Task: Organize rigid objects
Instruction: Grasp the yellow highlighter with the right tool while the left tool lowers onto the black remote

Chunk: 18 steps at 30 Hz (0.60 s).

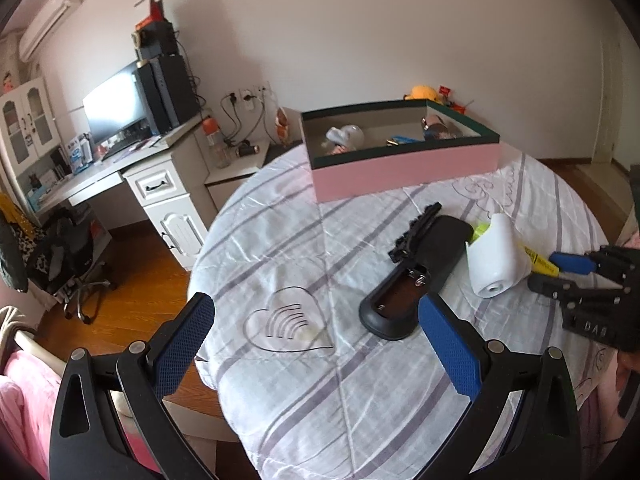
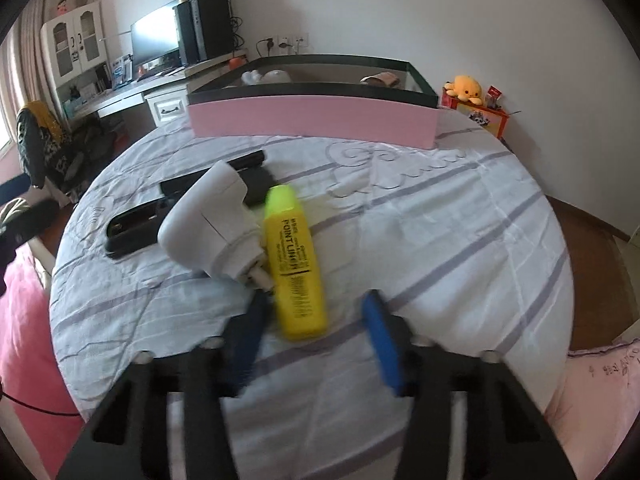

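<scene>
A yellow highlighter (image 2: pixel 294 268) lies on the round table, its near end between the open fingers of my right gripper (image 2: pixel 316 312). A white plastic object (image 2: pixel 212 224) leans against its left side. A black remote with an open battery bay (image 1: pixel 412 280) and a black hair clip (image 1: pixel 416 230) lie further left. My left gripper (image 1: pixel 316 314) is open and empty, just in front of the remote's near end. The right gripper also shows in the left wrist view (image 1: pixel 560 270), beside the highlighter (image 1: pixel 542 264) and the white object (image 1: pixel 494 256). A pink box (image 1: pixel 404 168) with a dark green rim stands at the table's far side and holds several small items.
The table (image 1: pixel 320 380) has a white cloth with purple stripes. A white desk (image 1: pixel 120 176) with a monitor stands to the left, with an office chair (image 1: pixel 68 264) beside it. A yellow plush toy (image 2: pixel 464 86) sits on a box by the wall. Pink bedding (image 2: pixel 28 340) lies at the left.
</scene>
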Each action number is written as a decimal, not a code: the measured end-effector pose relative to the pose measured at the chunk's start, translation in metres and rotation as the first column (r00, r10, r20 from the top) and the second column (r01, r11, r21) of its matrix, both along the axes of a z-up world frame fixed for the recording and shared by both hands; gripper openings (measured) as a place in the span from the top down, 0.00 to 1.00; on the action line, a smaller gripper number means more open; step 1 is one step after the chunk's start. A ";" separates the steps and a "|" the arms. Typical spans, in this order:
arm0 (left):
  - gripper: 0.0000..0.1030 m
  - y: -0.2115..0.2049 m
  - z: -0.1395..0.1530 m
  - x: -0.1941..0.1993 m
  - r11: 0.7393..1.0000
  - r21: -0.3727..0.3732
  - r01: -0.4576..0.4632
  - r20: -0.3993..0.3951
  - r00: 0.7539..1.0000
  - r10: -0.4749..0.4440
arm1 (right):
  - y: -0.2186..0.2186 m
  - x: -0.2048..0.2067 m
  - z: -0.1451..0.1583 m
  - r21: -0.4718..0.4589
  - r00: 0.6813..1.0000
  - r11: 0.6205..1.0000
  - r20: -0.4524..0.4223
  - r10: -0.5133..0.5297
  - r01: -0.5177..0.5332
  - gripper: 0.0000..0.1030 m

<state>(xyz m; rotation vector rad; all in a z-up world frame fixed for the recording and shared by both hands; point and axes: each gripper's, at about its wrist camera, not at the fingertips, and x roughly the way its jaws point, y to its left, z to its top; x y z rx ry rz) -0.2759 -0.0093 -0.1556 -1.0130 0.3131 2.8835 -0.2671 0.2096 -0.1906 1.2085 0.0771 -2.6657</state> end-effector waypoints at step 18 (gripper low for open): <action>0.00 0.026 -0.033 -0.026 0.991 0.016 0.137 0.114 0.984 -0.138 | 0.016 -0.011 0.000 0.009 0.999 0.999 -0.002 -0.035 0.035 0.76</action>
